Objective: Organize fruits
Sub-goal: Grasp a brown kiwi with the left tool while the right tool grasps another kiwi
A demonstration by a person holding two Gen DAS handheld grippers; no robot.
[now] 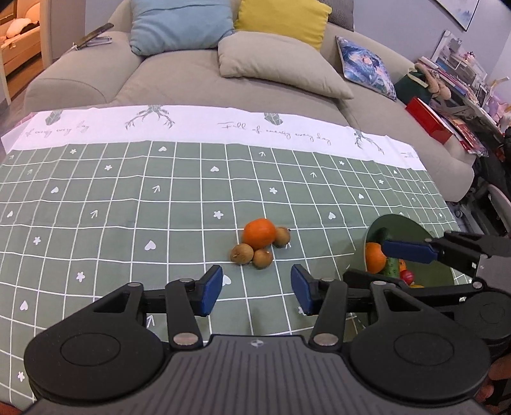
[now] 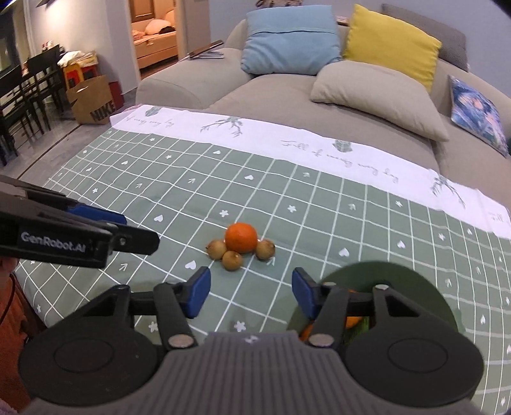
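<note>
Between the blue pads of the left gripper (image 1: 257, 289) lies only bare tablecloth; its fingers stand wide apart and hold nothing. Just beyond them, on the green checked tablecloth (image 1: 127, 204), sits a small heap of fruit: an orange (image 1: 259, 233) with three brown round fruits (image 1: 262, 258) pressed against its near side and flanks, all touching. To the right of the heap is a green plate (image 1: 402, 225) holding another orange (image 1: 374, 257), a green vegetable and a small red fruit. The right gripper (image 2: 250, 292) is also spread open and empty, its fingers pointing at the same heap from slightly to the right; its right finger hangs over the plate's near edge. Seen from the left camera, one of its blue pads (image 1: 409, 251) hovers above the plate. Past the cloth's white printed border stands a beige sofa (image 1: 191, 73) with a blue cushion (image 1: 180, 24), a yellow cushion (image 1: 282, 19), a beige one and a patterned one.
</note>
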